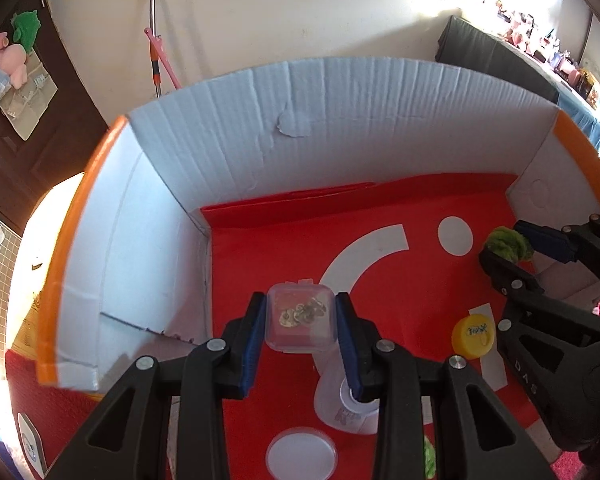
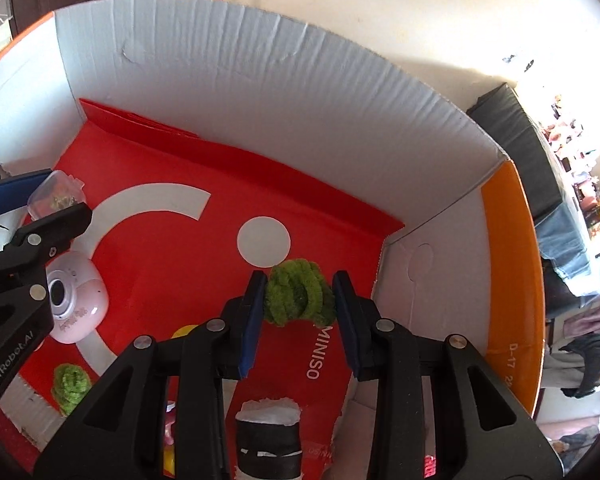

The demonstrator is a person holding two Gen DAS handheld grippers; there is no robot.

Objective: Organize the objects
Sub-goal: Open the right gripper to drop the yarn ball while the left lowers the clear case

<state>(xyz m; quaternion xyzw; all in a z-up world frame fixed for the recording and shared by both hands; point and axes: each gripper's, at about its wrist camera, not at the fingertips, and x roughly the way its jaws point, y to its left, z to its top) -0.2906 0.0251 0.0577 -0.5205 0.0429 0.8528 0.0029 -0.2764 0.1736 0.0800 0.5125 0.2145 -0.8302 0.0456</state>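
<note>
A big cardboard box [image 1: 236, 128] with white walls and orange edges sits open, and everything else is told from this box. A red sheet [image 2: 204, 264] with white shapes and the word MINISO covers the bottom of the box.

The left tool [image 1: 301, 322] hangs over the left part of the box floor. Its two blue fingers [image 1: 253, 344] press on the sides of a little clear plastic case [image 1: 300, 320], so it is gripping the case. The case has small gold bits inside. It is held up above the red sheet, not far from the left wall of the box.

The right tool [image 2: 299, 312] hangs over the right part of the box floor, near the right wall. Its blue fingers [image 2: 252, 320] squeeze a fuzzy green ball [image 2: 298, 298], so it is gripping the ball, held above the red sheet.

A pink toy camera [image 2: 78, 300] lies on the box floor, under the left tool. A black roll with white fluff on top [image 2: 268, 432] stands at the near side of the box. A second fuzzy green ball [image 2: 71, 384] lies at the near left of the floor. A yellow cap [image 1: 473, 333] lies on the floor between the two tools.
</note>
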